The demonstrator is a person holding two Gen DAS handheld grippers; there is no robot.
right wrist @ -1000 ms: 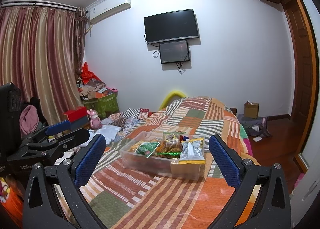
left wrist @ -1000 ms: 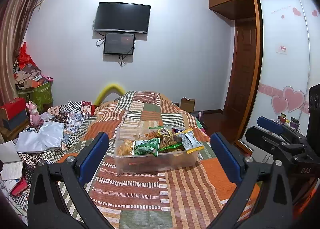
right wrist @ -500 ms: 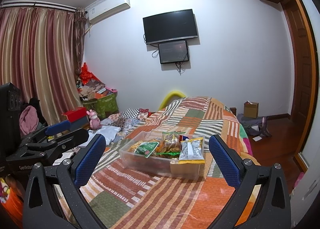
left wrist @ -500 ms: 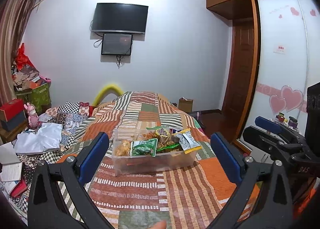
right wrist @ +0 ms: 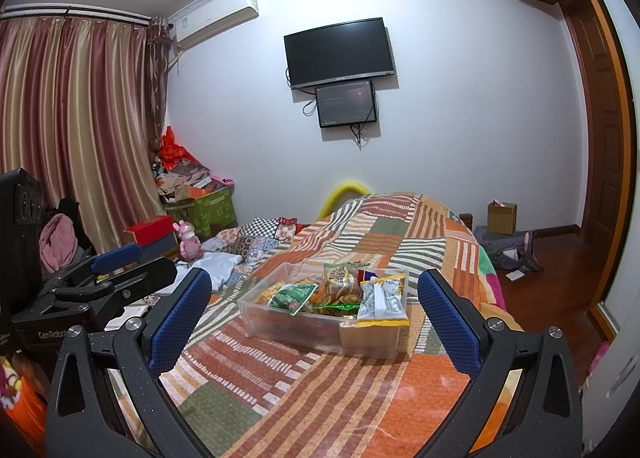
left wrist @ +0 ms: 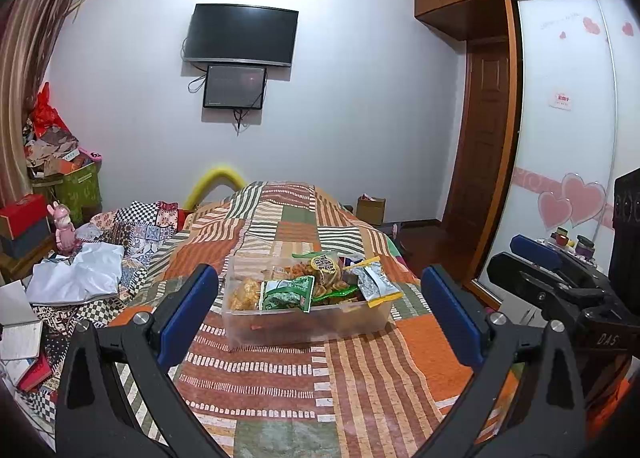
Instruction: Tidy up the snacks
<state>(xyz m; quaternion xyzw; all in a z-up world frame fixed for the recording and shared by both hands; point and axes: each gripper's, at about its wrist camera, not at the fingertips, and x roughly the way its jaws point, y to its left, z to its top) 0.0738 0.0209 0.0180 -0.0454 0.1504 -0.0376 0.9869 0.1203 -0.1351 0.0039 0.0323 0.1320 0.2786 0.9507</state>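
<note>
A clear plastic bin sits on the striped patchwork bedspread, filled with several snack packets. A green packet lies at its front, a silver and yellow packet leans over its right end, and a bag of brown snacks stands behind. My left gripper is open and empty, held back from the bin. My right gripper is likewise open and empty, and appears at the right of the left wrist view.
Clothes, a white cloth and a pink toy clutter the bed's left side. Boxes pile in the far left corner. A wardrobe with heart stickers and a wooden door stand on the right. A cardboard box sits on the floor.
The left wrist view has shifted slightly, with the bin sliding a little left and down in frame. Both grippers remain open and nothing in the bin has moved.
</note>
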